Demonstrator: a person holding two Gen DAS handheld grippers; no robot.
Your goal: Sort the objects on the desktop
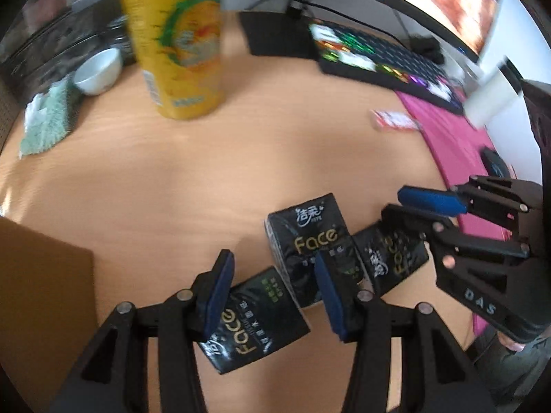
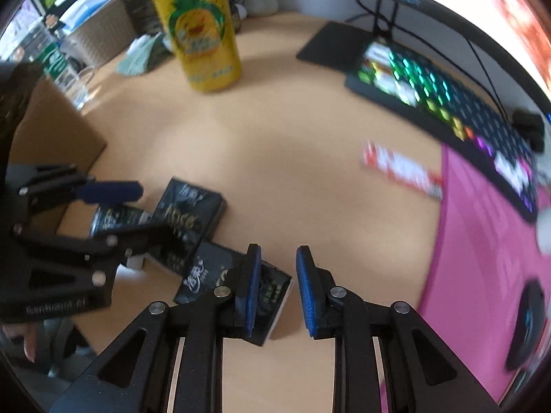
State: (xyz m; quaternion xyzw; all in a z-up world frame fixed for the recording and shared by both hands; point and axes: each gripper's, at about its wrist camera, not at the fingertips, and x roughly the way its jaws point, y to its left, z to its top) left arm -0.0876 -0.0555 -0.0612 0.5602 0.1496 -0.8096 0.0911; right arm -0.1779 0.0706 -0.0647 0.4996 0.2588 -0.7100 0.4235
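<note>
Three tissue packs [image 1: 306,241] bunched mid-desk [image 1: 172,172]

Left gripper [image 1: 275,285] is held apart over them, right gripper [image 2: 277,285] narrowly apart, empty; can [image 1: 179,41], keyboard [image 1: 389,58], pink mat [image 2: 482,223] sit behind.

"Face" in gold on three black tissue packs: middle pack [image 1: 304,241], near pack [image 1: 253,323], right pack [image 1: 391,258]. White Chinese brand characters above "Face" on the middle pack, small green print lower down, too small to read. "DAS" in grey on the right gripper [image 1: 403,203] body. Blurred grey lettering on the left gripper [image 2: 118,206] body, unreadable. Yellow can [image 2: 198,31] with pineapple picture, print too blurred to read.
</note>
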